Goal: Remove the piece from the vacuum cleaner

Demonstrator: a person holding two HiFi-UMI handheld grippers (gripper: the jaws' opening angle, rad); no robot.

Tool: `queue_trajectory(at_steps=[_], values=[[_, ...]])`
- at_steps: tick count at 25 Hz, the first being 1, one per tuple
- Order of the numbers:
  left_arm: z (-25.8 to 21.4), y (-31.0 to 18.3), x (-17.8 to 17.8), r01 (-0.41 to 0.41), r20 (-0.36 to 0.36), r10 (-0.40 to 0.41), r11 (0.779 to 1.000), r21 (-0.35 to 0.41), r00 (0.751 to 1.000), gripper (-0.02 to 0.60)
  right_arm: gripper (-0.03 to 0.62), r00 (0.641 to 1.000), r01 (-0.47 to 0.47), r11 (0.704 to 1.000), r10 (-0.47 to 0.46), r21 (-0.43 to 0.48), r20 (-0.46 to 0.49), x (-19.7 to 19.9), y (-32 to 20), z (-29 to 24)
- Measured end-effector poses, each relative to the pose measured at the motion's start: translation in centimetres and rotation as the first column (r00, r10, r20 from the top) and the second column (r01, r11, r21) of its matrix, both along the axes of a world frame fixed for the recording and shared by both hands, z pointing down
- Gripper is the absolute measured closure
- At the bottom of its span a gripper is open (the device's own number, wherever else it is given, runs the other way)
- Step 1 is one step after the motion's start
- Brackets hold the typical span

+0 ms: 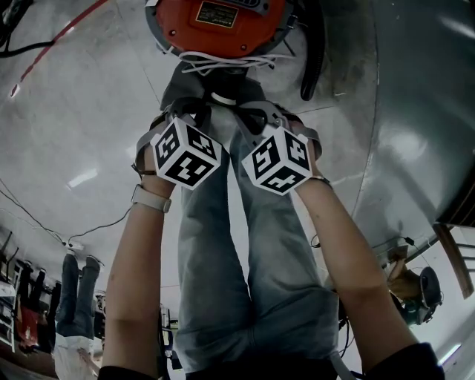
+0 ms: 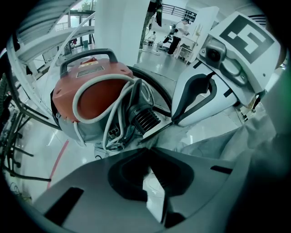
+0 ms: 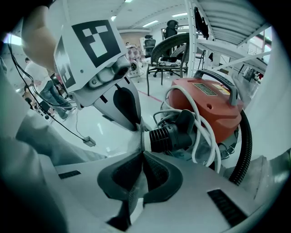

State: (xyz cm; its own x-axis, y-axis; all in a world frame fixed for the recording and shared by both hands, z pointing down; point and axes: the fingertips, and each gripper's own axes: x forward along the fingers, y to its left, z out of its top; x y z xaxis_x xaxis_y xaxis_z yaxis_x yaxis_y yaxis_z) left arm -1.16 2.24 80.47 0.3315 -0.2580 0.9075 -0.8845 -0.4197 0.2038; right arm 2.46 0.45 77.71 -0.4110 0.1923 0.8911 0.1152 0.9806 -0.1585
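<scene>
While the left gripper (image 2: pixel 150 150) and right gripper (image 3: pixel 142 152) pinch it, the cloth bag (image 2: pixel 177 140) joins the vacuum (image 2: pixel 93 98).

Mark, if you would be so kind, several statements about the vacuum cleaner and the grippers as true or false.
1. The vacuum cleaner has an orange-red body. True.
2. The right gripper has its jaws wide apart with nothing between them. False: they are closed on a grey fabric piece.
3. A white cord is looped over the vacuum cleaner. True.
4. The vacuum cleaner stands on a table. False: it stands on the shiny floor.
5. A black ribbed hose curves beside the vacuum cleaner. True.
</scene>
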Motion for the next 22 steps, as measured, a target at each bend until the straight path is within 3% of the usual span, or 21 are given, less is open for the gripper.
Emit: queue_trajectory(at_steps=[11, 16, 22], values=[[-0.4, 1.1, -0.3, 0.009, -0.016, -0.009, 1.000, -0.023, 1.000, 0.546, 0.557, 1.000, 0.015, 1.000, -0.015, -0.010, -0.010, -0.3, 1.2, -0.3], [1.4, 5.7, 1.8, -0.081, -0.011, 0.081, 0.993, -0.090, 0.997, 0.548, 0.563, 0.996, 0.077, 0.996, -0.079, -0.039, -0.048, 1.8, 5.1, 1.6], [1.2, 9.8, 3.3, -0.073, -0.045, 0.068, 0.989, -0.129, 0.997, 0.548, 0.563, 0.992, 0.106, 0.992, -0.111, -0.069, -0.066, 3.1, 8.8, 1.4]])
